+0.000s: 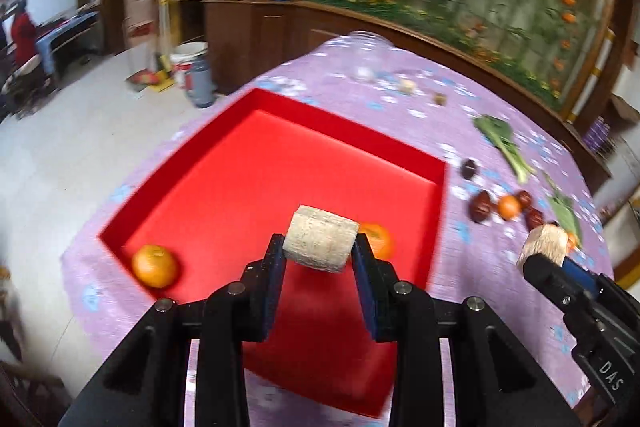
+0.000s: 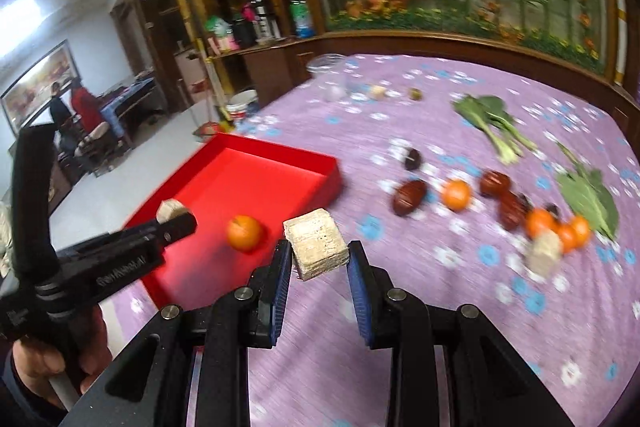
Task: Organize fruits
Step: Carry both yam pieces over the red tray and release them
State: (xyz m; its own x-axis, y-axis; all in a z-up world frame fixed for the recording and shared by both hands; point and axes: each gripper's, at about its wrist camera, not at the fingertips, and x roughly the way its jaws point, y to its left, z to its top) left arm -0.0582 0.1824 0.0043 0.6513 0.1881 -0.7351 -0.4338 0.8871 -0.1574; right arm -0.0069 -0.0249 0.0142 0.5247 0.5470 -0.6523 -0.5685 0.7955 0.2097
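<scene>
My left gripper point(image 1: 320, 249) is shut on a pale beige cylindrical chunk point(image 1: 320, 237), held above the red tray point(image 1: 348, 125). Two oranges point(image 1: 155, 265) point(image 1: 376, 241) lie in the tray. My right gripper point(image 2: 318, 253) is shut on a pale beige block point(image 2: 318, 245) over the purple cloth, just right of the tray point(image 2: 332, 167). In the right wrist view the left gripper point(image 2: 176, 219) hangs over the tray near an orange point(image 2: 245, 233). Loose on the cloth lie an orange point(image 2: 456, 194), dark red fruits point(image 2: 409, 197), clustered oranges point(image 2: 560, 227) and another beige chunk point(image 2: 544, 255).
Leafy greens point(image 2: 492, 123) point(image 2: 588, 195) lie on the flowered purple tablecloth point(image 2: 400, 307). A clear jar point(image 2: 332, 71) stands at the far edge. The table drops off just left of the tray. A hand point(image 2: 40, 367) holds the left gripper's handle.
</scene>
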